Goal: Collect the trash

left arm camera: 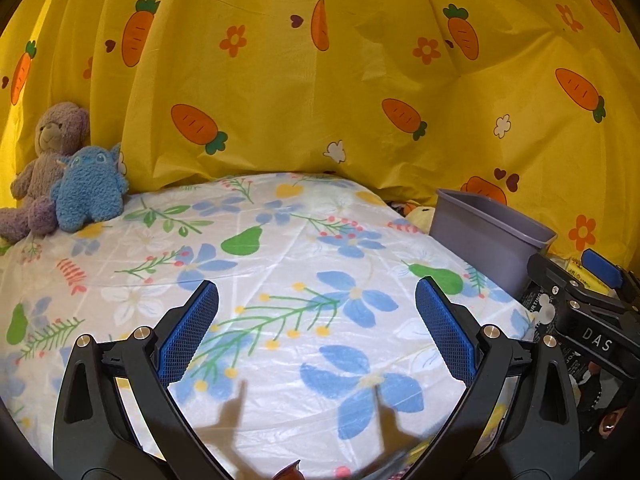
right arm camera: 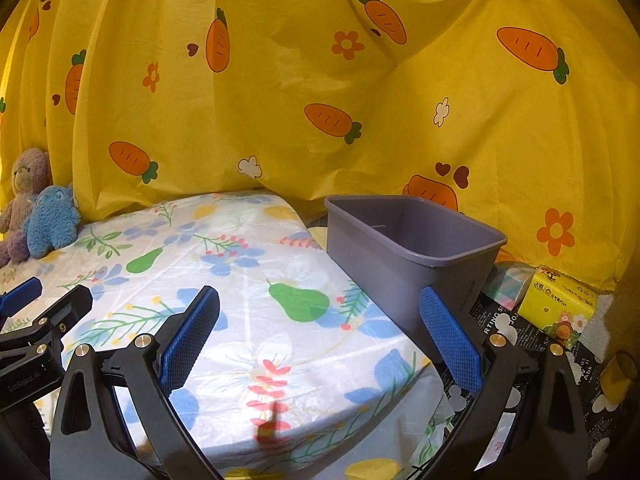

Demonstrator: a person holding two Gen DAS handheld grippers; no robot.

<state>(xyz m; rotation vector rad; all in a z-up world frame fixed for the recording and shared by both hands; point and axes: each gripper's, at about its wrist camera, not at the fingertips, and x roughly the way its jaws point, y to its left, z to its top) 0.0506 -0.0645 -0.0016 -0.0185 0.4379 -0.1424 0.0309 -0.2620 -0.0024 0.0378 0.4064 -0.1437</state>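
Observation:
My left gripper (left arm camera: 316,300) is open over a bed with a white floral sheet (left arm camera: 280,264), nothing between its blue pads (left arm camera: 188,336). My right gripper (right arm camera: 320,300) is open too, above the bed's right edge, its right finger in front of a grey plastic bin (right arm camera: 408,240). The bin stands beside the bed, and the part of its inside that I see holds nothing. The same bin (left arm camera: 492,236) shows at the right in the left wrist view, with the right gripper (left arm camera: 576,280) just below it. A small brown-orange scrap (left arm camera: 289,472) pokes in at the bottom edge.
A purple plush bear (left arm camera: 44,160) and a blue plush toy (left arm camera: 90,188) sit at the bed's far left corner. A yellow carrot-print curtain (right arm camera: 360,100) hangs behind. A yellow tissue pack (right arm camera: 560,304) and a plaid packet (right arm camera: 508,284) lie on a black printed surface (right arm camera: 528,332) right of the bin.

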